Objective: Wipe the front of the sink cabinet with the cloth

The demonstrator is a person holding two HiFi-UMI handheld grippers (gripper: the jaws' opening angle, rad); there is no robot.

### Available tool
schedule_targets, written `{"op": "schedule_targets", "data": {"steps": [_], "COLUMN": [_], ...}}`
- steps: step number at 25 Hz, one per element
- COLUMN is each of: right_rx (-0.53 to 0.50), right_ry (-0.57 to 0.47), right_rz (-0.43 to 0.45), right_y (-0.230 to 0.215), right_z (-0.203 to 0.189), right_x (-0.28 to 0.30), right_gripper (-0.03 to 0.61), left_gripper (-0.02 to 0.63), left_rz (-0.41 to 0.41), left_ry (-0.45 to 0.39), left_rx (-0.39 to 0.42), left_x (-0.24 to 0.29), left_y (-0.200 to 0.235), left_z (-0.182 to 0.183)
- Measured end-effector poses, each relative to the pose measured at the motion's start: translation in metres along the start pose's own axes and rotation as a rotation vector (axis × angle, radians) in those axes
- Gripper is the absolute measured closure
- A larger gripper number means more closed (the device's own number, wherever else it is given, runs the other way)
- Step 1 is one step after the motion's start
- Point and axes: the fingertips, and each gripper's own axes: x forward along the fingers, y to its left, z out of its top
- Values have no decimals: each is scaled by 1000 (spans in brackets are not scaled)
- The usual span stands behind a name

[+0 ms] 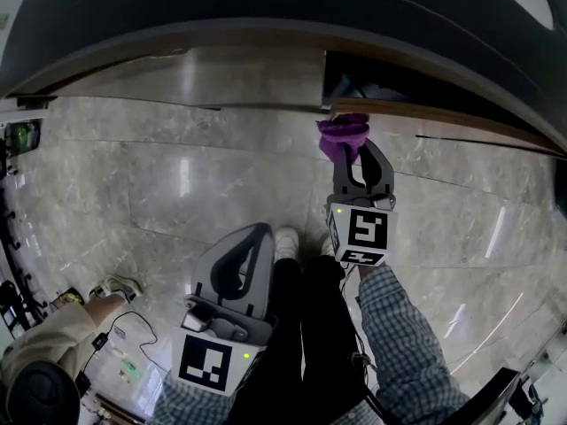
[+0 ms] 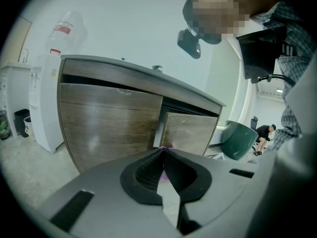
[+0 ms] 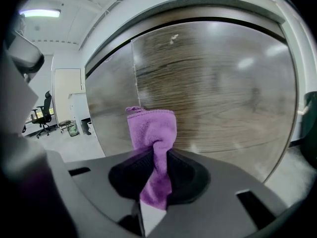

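Cloth [image 3: 152,130] was found pinched between the jaws of the right gripper [image 3: 157,155], with a folded purple bunch standing out ahead of the jaw tips and a shorter tail hanging behind them. Its long axis was aligned with the gripper's own axis and was directed at the wood-grain front of the sink cabinet [image 3: 218,83], which lay directly ahead. The bunch was placed just right of the vertical seam [image 3: 133,78] between two door panels. From the head view the cloth was judged to be at or just short of the panel, but contact could not be confirmed. The left gripper [image 1: 251,242] was held low, well back from the cabinet, with its jaws pressed together on nothing. The right gripper was therefore the nearer one, and a short forward advance was judged necessary before any sideways stroke.
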Motion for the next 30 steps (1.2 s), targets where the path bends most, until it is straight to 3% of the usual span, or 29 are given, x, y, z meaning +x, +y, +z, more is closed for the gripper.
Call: {"op": "schedule_targets", "data": {"steps": [6, 12, 18, 30], "right_rx": [-22, -14, -39, 15], "right_ry": [6, 4, -38, -107], "right_rz": [49, 61, 59, -20], "right_y": [26, 31, 18, -20], "right_z": [11, 49, 127, 268], "right_x": [-5, -47, -97, -206], "right_gripper": [503, 503, 503, 503], "left_gripper": [603, 603, 603, 603], "left_rz": [21, 25, 12, 7], "left_ry": [-8, -6, -30, -81], "left_rx": [-29, -47, 48, 98], "left_x": [-13, -37, -60, -111], "left_y": [10, 2, -7, -57], "left_z": [5, 30, 83, 194]}}
